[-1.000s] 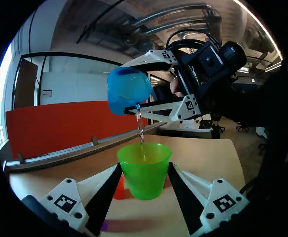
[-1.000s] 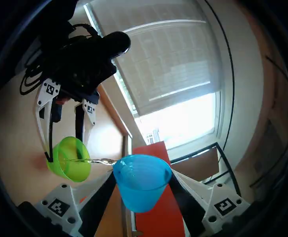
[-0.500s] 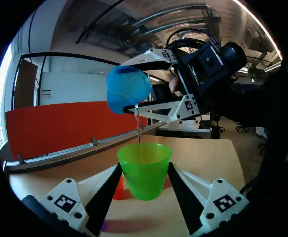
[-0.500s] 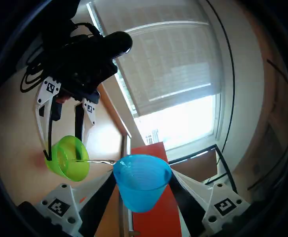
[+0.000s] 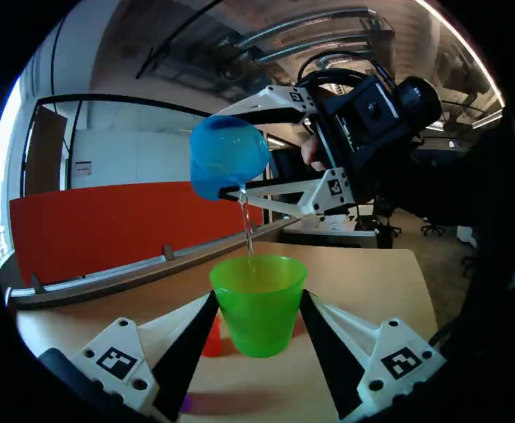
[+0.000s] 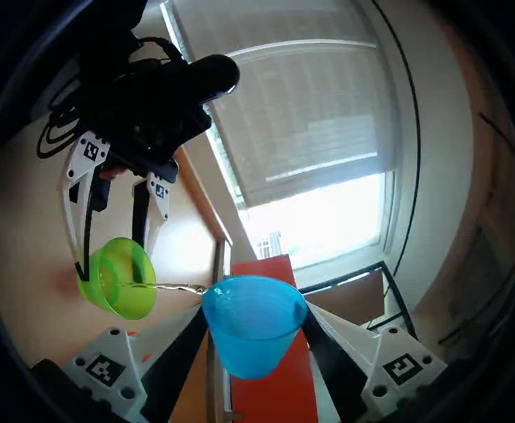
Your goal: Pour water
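Observation:
My left gripper (image 5: 259, 321) is shut on a green cup (image 5: 259, 303), held upright just above the wooden table (image 5: 370, 271). My right gripper (image 6: 255, 330) is shut on a blue cup (image 6: 254, 324) that is tipped well over. In the left gripper view that blue cup (image 5: 226, 156) hangs above the green one, and a thin stream of water (image 5: 245, 227) falls from its rim into the green cup. The right gripper view has the green cup (image 6: 116, 278) at lower left between the left gripper's fingers (image 6: 81, 233), the stream (image 6: 169, 287) running across to it.
A small red object (image 5: 213, 340) sits on the table just behind the green cup. An orange-red partition (image 5: 109, 222) and a rail run along the table's far edge. A hand (image 5: 315, 150) holds the right gripper's black body. Bright windows with blinds (image 6: 314, 148) lie beyond.
The blue cup has tipped slightly further and the pour continues as a thinner stream. The green cup has stayed put in the left gripper.

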Available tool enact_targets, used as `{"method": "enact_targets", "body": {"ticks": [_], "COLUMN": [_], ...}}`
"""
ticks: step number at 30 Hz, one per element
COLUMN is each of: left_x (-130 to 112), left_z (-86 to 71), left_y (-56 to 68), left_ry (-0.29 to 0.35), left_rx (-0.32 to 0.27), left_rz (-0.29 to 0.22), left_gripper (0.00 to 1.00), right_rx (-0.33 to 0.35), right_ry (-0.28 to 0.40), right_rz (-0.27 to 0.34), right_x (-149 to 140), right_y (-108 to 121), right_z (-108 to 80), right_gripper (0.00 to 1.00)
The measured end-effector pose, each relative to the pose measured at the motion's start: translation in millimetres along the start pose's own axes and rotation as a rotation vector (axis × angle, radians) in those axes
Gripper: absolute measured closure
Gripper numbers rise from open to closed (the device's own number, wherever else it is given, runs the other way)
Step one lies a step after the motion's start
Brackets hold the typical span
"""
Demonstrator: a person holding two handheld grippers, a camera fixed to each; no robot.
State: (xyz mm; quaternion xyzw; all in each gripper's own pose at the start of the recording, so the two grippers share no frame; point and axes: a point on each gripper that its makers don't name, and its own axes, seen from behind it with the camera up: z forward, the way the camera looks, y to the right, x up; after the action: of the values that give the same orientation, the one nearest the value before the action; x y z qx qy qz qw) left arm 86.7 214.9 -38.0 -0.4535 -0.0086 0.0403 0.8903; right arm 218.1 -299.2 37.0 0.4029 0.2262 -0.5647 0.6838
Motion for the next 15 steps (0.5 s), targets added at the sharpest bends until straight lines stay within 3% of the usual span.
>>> {"method": "enact_targets", "body": {"ticks": [15], "left_x": [0.9], "left_z": [-1.0], "left_y": [0.0], "left_ry": [0.003], "left_rx": [0.000], "left_rz": [0.000], "left_gripper": [0.17], "right_rx": [0.001], "right_ry": [-0.002], "right_rz": [-0.032], "right_x": [0.7], "right_y": [2.9], "right_z": [1.2], "right_gripper": [0.08]}}
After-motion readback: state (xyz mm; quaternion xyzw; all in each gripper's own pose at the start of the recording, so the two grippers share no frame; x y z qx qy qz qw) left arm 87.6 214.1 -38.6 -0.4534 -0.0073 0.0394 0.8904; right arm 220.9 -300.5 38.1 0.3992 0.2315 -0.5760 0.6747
